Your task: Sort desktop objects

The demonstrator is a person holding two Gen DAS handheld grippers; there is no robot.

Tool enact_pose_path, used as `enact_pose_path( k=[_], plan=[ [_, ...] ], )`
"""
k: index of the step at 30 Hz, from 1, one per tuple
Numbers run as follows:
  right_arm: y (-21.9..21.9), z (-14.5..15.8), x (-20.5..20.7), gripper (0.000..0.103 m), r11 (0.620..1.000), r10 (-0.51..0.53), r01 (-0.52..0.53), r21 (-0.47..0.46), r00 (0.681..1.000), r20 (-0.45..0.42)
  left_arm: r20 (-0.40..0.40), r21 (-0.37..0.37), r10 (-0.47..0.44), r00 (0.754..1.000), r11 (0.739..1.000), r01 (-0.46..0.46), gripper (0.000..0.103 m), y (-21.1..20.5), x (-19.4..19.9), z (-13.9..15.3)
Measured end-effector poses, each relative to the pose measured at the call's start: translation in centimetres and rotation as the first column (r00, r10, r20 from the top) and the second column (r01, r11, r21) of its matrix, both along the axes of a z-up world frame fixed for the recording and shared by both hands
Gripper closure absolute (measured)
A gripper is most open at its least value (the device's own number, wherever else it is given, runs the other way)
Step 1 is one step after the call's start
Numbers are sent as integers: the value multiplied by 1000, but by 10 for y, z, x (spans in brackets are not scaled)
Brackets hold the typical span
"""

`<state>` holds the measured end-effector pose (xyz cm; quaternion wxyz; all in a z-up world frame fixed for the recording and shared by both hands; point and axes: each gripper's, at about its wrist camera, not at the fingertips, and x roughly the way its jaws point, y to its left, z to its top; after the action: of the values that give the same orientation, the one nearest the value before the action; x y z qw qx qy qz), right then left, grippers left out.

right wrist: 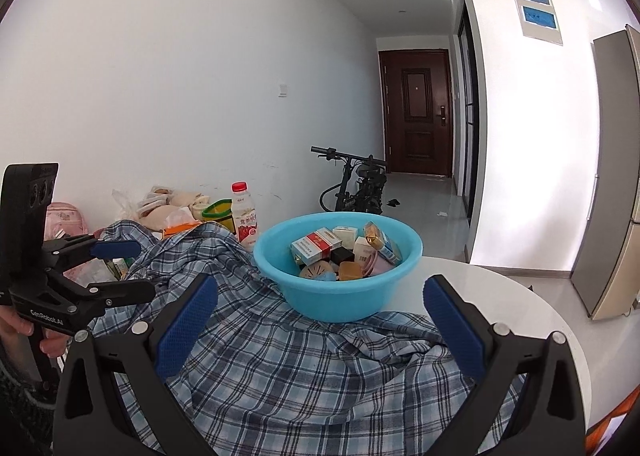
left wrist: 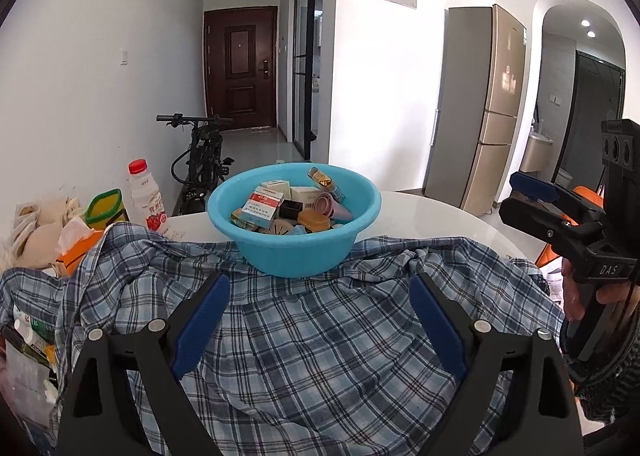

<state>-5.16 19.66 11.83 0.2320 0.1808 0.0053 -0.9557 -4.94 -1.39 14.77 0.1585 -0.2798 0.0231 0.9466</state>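
A light blue plastic basin (left wrist: 294, 244) (right wrist: 340, 296) stands on a blue plaid shirt (left wrist: 320, 336) (right wrist: 300, 368) spread over the white table (left wrist: 432, 220) (right wrist: 500, 288). It holds several small items, among them a red and white box (left wrist: 260, 208) (right wrist: 316, 246). My left gripper (left wrist: 320, 320) is open and empty above the shirt, just short of the basin; it also shows in the right wrist view (right wrist: 132, 268). My right gripper (right wrist: 320, 328) is open and empty in front of the basin; it shows at the right of the left wrist view (left wrist: 524, 196).
At the table's left stand a red-capped drink bottle (left wrist: 145, 196) (right wrist: 245, 216), a green-rimmed container (left wrist: 105, 208) (right wrist: 218, 212), an orange tissue pack (left wrist: 78, 244) and bags. A bicycle (left wrist: 200, 160) (right wrist: 356, 184) leans beyond the table. A fridge (left wrist: 480, 108) stands right.
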Motion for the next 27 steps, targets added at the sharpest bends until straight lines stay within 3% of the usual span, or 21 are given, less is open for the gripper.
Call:
enact_pose_path(
  k=[4,8,11,18,24,27],
  plan=[
    [2,-10,2,1,999,-21,21,-25,1000,6,-31,-4,19,999,1000,-19,9,-4,8,-11],
    [1,-18,4,1,999,-41,41,-24,999,5,-54,83,28,998,996,-23,9,-15,15,-22],
    [-1,-24,8,1,998,-59,58,-18,998,-12,-93,138,62,994,989,-49,0,-24,19,-34],
    [-10,-40,18,1,997,-73,74,15,995,-65,-125,165,132,983,980,-111,0,-37,22,-60],
    [-9,-56,18,1,997,-83,83,-11,995,-55,-172,149,165,971,979,-139,0,-37,27,-74],
    [-9,-66,18,1,994,-107,107,-3,992,-60,-160,162,169,973,976,-143,0,-37,26,-84]
  ],
)
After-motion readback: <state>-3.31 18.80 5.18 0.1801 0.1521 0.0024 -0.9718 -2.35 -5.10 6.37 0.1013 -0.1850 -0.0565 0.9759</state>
